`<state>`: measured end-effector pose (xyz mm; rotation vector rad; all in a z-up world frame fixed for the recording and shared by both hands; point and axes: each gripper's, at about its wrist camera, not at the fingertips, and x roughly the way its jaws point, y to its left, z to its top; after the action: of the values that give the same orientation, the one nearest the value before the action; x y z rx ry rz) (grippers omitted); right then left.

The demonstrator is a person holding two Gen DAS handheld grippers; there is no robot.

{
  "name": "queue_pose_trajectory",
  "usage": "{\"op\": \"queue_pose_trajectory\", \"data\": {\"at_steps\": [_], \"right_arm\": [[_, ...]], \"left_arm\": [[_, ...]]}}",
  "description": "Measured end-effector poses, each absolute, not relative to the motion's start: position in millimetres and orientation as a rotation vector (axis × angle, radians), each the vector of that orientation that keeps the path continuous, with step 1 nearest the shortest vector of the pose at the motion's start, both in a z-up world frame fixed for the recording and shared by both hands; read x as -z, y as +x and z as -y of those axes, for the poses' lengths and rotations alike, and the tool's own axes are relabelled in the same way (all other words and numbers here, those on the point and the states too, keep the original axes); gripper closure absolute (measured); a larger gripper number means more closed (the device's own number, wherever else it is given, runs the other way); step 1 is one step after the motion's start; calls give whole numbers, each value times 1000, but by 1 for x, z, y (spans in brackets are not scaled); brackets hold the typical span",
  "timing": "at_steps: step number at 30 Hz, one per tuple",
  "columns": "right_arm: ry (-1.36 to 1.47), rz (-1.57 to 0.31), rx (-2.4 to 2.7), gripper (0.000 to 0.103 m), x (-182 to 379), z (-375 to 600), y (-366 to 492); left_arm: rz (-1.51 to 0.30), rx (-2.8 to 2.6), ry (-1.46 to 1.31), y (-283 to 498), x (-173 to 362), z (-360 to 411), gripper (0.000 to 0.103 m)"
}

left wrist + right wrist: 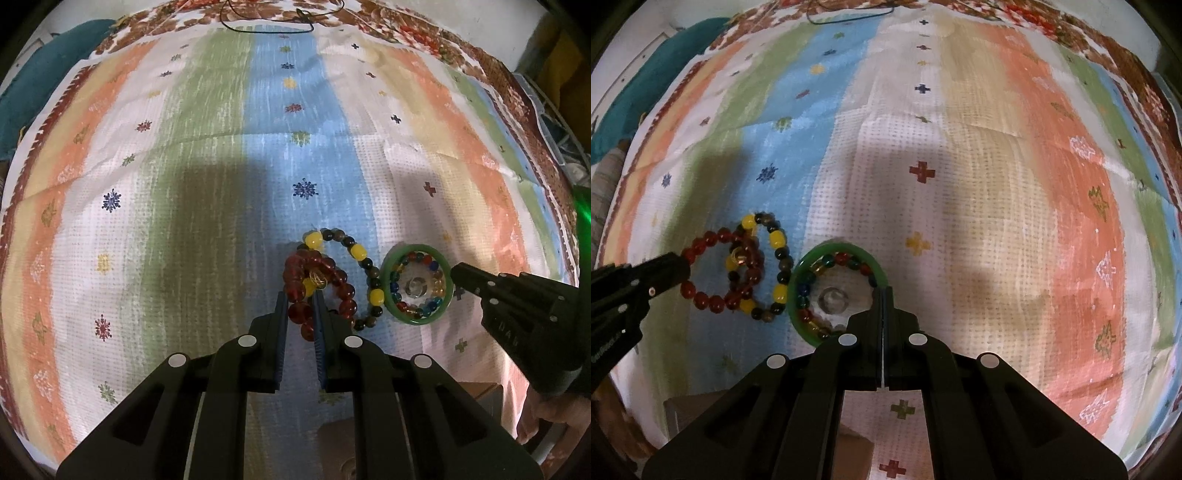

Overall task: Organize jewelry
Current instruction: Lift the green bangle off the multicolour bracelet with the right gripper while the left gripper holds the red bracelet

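A red bead bracelet [317, 284] lies on the striped cloth, overlapped by a dark bracelet with yellow beads [364, 273]. A green bangle [417, 284] holds a multicoloured bead bracelet and a clear round piece. My left gripper [300, 306] is shut on the red bracelet's near beads. My right gripper [882, 295] is shut with its tips at the bangle's [836, 288] right rim; it shows in the left wrist view [458, 273] touching the bangle. The red bracelet [720, 273] and the yellow-beaded one [772, 266] also show in the right wrist view.
The striped cloth [221, 166] covers the whole surface. A thin black cord [266, 26] lies at the far edge. A teal cloth [44, 74] sits beyond the far left. A cardboard box [857, 450] lies under the near edge.
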<state>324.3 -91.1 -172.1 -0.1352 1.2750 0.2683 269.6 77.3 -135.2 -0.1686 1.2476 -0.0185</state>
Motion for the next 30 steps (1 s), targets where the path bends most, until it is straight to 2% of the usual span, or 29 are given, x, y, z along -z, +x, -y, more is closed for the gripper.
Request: {"op": "queue_pose_trajectory", "data": {"at_steps": [4,5,6,8,22,24,30], "right_arm": [[-129,-1281,-269,101,173,90,324],[-127,-1284,-270,98,174,90,325],[-123,-1285,-272,88,174,90,325],[-119,-1281,-275,77,174,90,325],[-148,-1305,-273,77,184,87,326],[-150,-1310,-280,89,186,87,326],[-169,-1293,-290,95,183,86,323]], "left_arm": [[-1255,15,-160,269,138,-76,90],[-1257,16,-156,269,138,-76,90],[-1257,17,-154,269,139,-75,90],[-1257,17,-149,269,139,-74,90],[-1262,19,-142,270,141,-73,90],[-1262,21,-139,270,141,-73,90],[-1256,23,-132,270,138,-71,90]]}}
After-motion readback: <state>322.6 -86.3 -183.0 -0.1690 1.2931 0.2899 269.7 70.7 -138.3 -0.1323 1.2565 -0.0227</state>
